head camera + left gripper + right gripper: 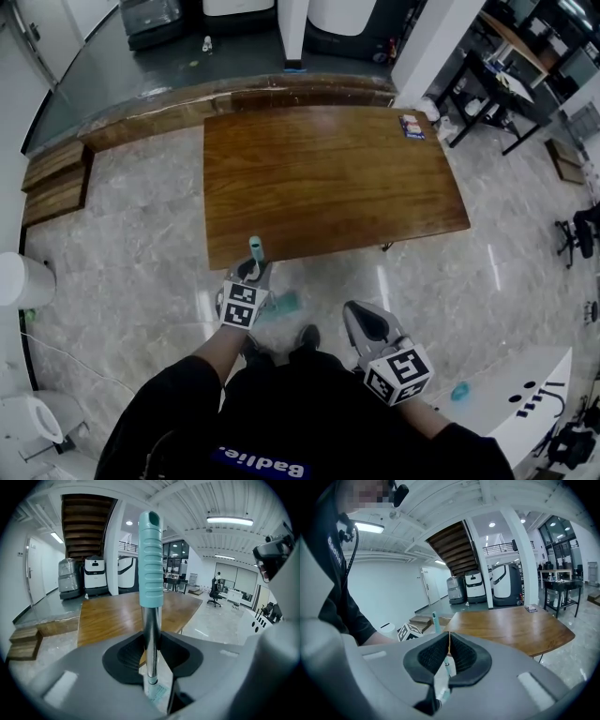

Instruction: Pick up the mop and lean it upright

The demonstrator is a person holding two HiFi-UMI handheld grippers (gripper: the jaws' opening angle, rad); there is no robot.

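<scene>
The wooden table point(328, 178) spreads just beyond both pairs of jaws. The mop point(150, 559) stands upright between the left gripper's point(151, 643) jaws, which clamp its chrome pole below the teal grip. The mop head point(286, 303) rests on the floor beneath them. The right gripper point(448, 643) has its jaws closed together on nothing, with the mop off to their left.
</scene>
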